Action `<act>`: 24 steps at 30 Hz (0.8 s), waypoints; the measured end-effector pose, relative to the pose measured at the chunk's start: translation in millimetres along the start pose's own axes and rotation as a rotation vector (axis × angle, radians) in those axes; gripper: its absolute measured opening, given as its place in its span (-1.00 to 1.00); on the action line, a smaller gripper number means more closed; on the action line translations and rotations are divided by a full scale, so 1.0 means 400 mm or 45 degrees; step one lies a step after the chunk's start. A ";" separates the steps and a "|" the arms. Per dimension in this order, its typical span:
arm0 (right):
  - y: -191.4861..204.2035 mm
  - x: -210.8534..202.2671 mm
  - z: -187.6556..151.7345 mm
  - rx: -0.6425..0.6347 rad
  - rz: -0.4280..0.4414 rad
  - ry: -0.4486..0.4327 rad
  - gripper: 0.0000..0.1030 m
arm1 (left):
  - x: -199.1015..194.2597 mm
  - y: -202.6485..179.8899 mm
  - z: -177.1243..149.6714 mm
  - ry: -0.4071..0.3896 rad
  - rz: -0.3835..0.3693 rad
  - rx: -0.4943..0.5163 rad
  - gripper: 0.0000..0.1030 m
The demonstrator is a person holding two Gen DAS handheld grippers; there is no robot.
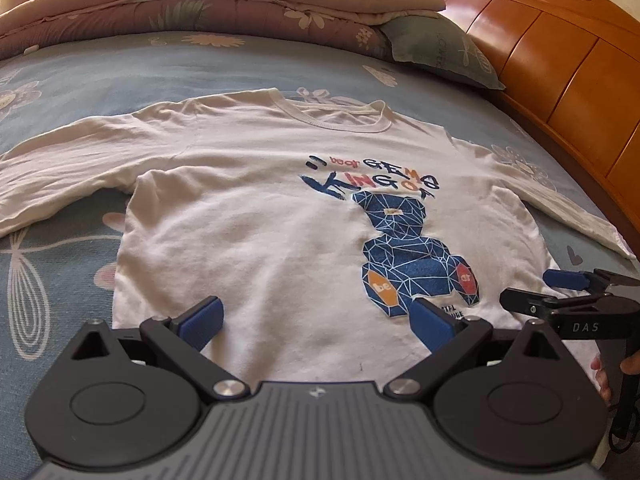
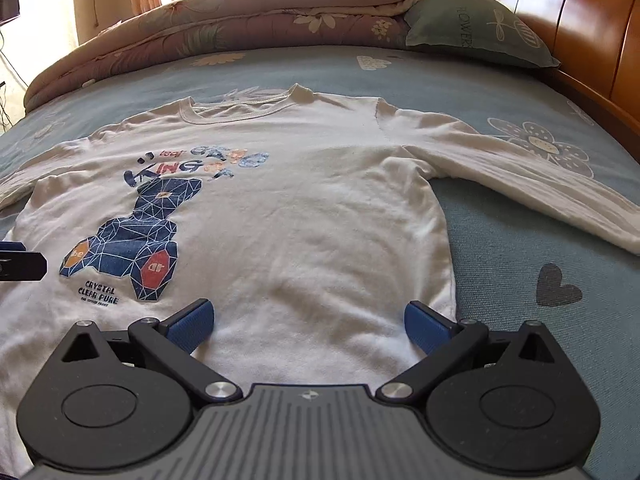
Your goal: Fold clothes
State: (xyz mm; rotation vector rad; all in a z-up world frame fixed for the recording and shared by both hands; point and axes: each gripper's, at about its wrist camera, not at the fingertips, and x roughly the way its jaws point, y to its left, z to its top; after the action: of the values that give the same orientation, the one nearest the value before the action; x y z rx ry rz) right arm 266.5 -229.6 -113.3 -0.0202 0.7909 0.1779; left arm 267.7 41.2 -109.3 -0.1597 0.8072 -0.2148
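Fingers of the left gripper (image 1: 316,322) and right gripper (image 2: 308,322) spread wide, empty, over the white shirt (image 2: 304,208) on the bed (image 2: 520,264); only the right view shows "CRYSTAL CLEAR PURE", which the left view cuts off.

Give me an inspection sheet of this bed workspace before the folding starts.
Surface: bed sheet, blue with a flower print, under the whole garment.
Job's things: white long-sleeve shirt lies flat, print up, both sleeves spread out, not yet folded.
Clutter: nothing seen on the sheet beside the shirt.
Grippers: left gripper open, over the hem near the bear print; right gripper open, over the hem near the shirt's side edge. Neither holds cloth.
Cables: one dark cable hangs below the right gripper's handle.
Surroundings: folded quilt and green pillow at the far end; wooden headboard along the side; window behind.
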 end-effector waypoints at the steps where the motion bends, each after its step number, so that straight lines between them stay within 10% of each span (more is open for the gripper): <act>1: -0.001 -0.003 -0.004 0.003 0.000 -0.003 1.00 | 0.001 -0.002 -0.001 -0.001 0.003 0.008 0.93; 24: 0.009 -0.001 -0.013 0.015 -0.039 -0.034 1.00 | 0.008 -0.011 -0.007 -0.015 0.011 0.039 0.98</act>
State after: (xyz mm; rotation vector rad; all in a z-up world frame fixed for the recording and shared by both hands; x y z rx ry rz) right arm 261.8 -226.5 -116.4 -0.0190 0.7646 0.1440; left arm 267.2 36.1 -112.4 -0.1285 0.7924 -0.2182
